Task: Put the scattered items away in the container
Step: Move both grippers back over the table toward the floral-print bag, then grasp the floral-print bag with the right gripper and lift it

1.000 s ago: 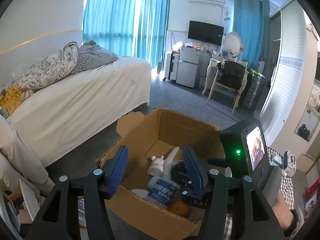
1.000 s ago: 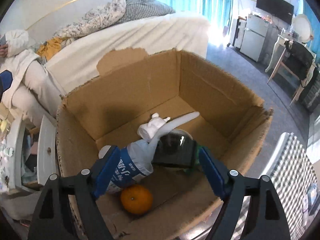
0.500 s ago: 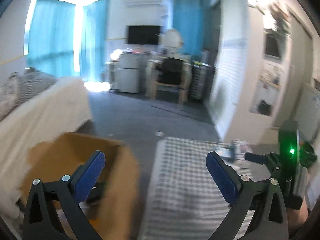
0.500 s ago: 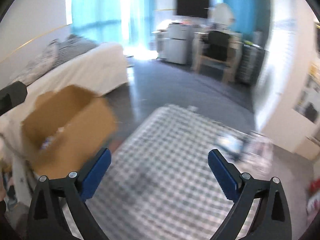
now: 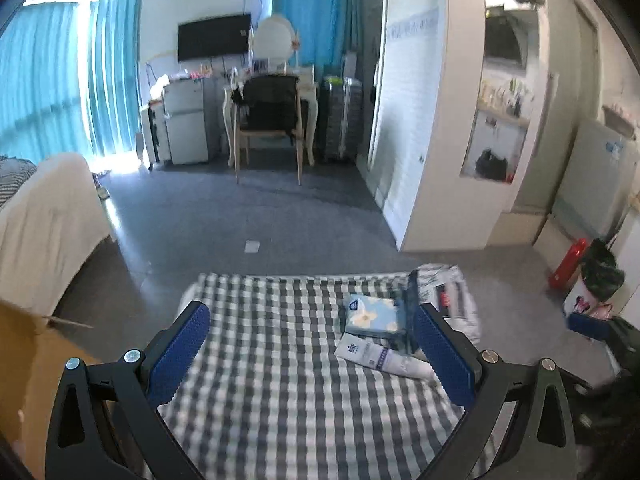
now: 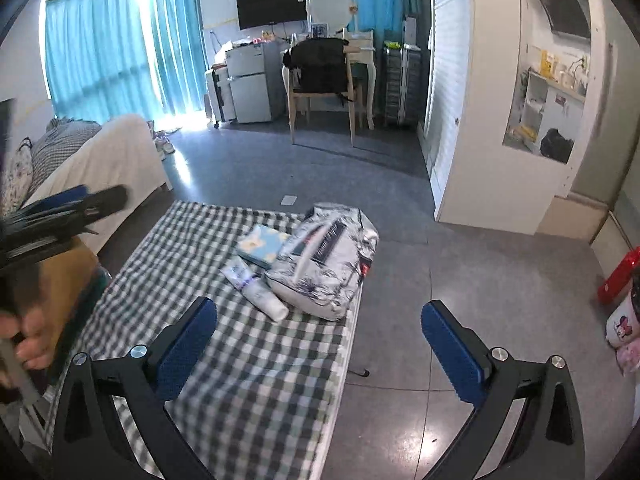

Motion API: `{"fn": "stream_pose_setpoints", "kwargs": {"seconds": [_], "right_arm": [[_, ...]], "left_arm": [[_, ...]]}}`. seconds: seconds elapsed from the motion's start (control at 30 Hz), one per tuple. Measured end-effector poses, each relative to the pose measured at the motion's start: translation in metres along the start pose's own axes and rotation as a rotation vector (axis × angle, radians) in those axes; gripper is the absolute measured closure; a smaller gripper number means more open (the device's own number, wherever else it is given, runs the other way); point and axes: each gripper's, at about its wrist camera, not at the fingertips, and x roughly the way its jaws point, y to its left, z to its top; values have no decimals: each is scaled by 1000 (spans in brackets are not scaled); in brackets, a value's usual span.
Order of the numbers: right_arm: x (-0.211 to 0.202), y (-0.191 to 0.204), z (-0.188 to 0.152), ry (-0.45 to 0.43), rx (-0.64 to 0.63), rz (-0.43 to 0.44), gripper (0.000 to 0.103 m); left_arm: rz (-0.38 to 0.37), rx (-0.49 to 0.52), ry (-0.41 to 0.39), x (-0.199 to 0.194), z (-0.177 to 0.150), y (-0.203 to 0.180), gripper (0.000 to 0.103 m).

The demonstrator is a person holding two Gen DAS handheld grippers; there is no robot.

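Note:
A checkered mat (image 5: 280, 360) (image 6: 248, 320) lies on the floor. On it are a light-blue tissue pack (image 5: 372, 316) (image 6: 262, 242), a white tube (image 5: 380, 358) (image 6: 256, 286) and a patterned white backpack (image 5: 448, 296) (image 6: 324, 260). My left gripper (image 5: 312, 356) is open and empty above the mat, the tube and pack near its right finger. My right gripper (image 6: 320, 344) is open and empty over the mat's right edge. The cardboard box (image 5: 24, 380) (image 6: 64, 268) is at the left edge of both views.
A bed (image 5: 44, 216) (image 6: 100, 160) stands left of the mat. A chair and desk (image 5: 272, 120), a small fridge (image 5: 184, 120) and a white wall unit (image 5: 432, 140) stand beyond. A red cylinder (image 5: 568, 260) stands at the right. Grey floor lies around the mat.
Both grippers have swung away from the box to the right and now face the mat. Both have opened wider. The box has slid to the left edge.

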Motion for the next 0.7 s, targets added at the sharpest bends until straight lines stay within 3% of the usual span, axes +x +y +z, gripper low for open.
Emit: {"fn": "stream_pose_setpoints", "kwargs": {"seconds": [0.17,0.5,0.53,0.6,0.63,0.7], "right_arm": [[25,-14,-1,15,-1,-19,0],[111,-29,24,150,136,3,1],[119,-29,25,165,140,-4,6],[132,-28,25,202,135,-16,32],[137,-26,25,221,127,-17,56],[140,-23,24,233,104,-28,58]], "left_arm": [[0,55,46,52,0,-21,0],[-21,119,23,73,-7,-33,0],[-26,117,27,76,-7,-32,0],[-30,117,37,81,-8,-28,0],[-28,118,42,83,-8,-26,0],[-28,116,48,86,-9,-22,0]]}}
